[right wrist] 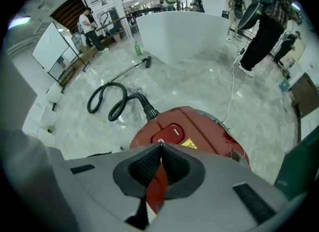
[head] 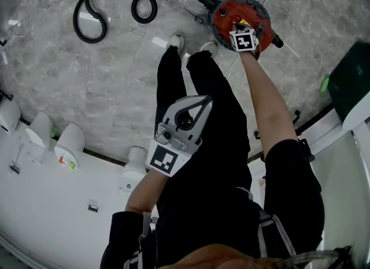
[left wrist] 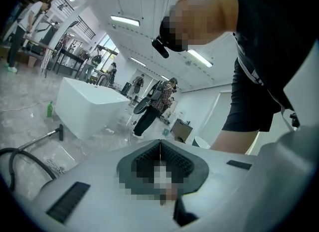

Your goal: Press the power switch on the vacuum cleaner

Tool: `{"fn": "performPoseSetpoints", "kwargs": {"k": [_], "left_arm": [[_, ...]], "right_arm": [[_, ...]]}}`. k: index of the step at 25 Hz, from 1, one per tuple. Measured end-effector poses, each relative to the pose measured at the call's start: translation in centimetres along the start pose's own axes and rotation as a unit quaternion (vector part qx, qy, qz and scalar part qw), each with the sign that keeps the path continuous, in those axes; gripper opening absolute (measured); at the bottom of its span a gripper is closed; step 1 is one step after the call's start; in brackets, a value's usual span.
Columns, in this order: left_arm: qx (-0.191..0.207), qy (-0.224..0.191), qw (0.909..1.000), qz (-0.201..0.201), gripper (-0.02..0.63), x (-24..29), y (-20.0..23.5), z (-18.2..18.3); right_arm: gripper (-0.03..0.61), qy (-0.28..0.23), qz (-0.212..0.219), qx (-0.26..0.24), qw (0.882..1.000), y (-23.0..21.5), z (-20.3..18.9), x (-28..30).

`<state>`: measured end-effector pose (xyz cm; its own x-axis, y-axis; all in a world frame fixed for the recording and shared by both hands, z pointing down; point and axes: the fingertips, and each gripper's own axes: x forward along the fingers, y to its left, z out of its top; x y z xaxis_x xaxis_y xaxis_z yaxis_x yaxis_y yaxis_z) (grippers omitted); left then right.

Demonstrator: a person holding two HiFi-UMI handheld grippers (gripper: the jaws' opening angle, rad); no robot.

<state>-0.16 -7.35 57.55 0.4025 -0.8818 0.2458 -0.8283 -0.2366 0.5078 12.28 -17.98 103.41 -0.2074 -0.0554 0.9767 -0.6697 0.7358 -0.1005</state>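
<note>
The red vacuum cleaner [head: 226, 14] is seen on the marble floor [head: 87, 83], with its power switch [right wrist: 169, 133] set in the lid. The right tool [right wrist: 160, 146] is held at the switch, its jaws pressed together on nothing; contact cannot be judged. The left tool [left wrist: 160, 143], likewise closed and empty, is raised before the person's legs. A black hose [head: 115, 7] is looped nearby.

Bathroom showroom: toilets [head: 69, 142], white tub [right wrist: 182, 34]
</note>
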Motion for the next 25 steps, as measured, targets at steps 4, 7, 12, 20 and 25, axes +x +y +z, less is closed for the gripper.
{"fn": "performPoseSetpoints", "kwargs": {"k": [4, 7, 12, 20, 25], "left_arm": [[-0.003, 0.005, 1.0000, -0.005, 0.018, 0.4, 0.2, -0.1], [0.003, 0.010, 0.9999, -0.008, 0.018, 0.8, 0.2, 0.0], [-0.015, 0.005, 0.9998, -0.009, 0.018, 1.2, 0.1, 1.4], [-0.007, 0.017, 0.9989, -0.043, 0.018, 1.0, -1.4, 2.1], [0.007, 0.032, 0.9978, -0.057, 0.018, 0.7, -2.3, 2.0]], "right_arm": [[0.020, 0.023, -0.025, -0.036, 0.999, 0.3, -0.2, 0.7], [0.020, 0.026, -0.026, -0.034, 0.999, 0.3, 0.0, 0.7], [0.020, -0.003, -0.013, -0.008, 1.000, 0.1, 0.1, -0.1], [0.020, -0.094, -0.008, 0.001, 0.996, -1.1, 1.4, -3.3], [0.020, -0.114, -0.022, 0.012, 0.993, -0.7, 1.8, -6.1]]}}
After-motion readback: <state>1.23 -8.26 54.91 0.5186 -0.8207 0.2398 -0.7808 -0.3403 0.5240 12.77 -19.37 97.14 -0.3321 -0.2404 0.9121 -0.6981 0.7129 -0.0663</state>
